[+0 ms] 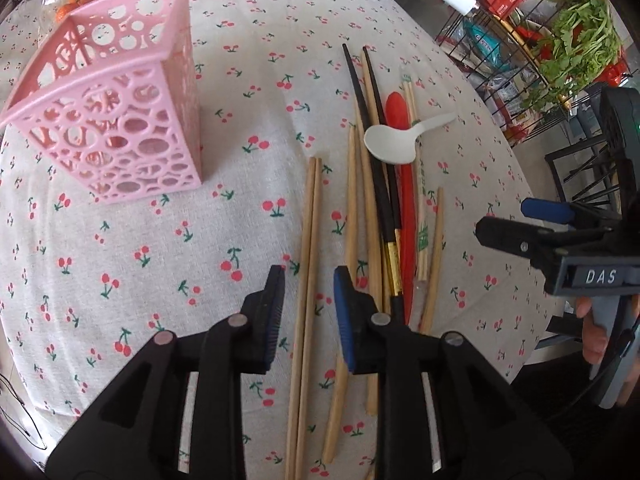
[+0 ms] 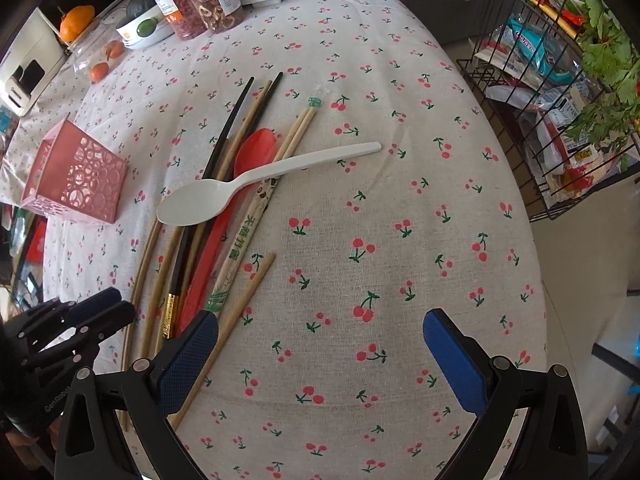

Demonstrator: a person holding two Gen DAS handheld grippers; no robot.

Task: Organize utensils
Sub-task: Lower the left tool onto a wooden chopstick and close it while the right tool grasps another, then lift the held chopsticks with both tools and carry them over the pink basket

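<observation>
white spoon (image 2: pixel 224 190) hides much of the red spoon (image 2: pixel 248 152) beneath.

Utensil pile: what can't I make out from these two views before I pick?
- Red spoon: mostly hidden under the white spoon and chopsticks in both views.
- Bamboo chopstick pair: near ends leave the bottom edge, left wrist view.
- Pink holder: contents unreadable; the perforated walls block them.
- Black chopsticks: gold-banded ends pass behind the right gripper fingers.

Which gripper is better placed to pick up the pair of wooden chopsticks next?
Left, probably. The left gripper is open with the pair of wooden chopsticks lying right between its fingers. The right gripper is open over bare tablecloth, beside the pile. The pink holder also stands on the left.
</observation>
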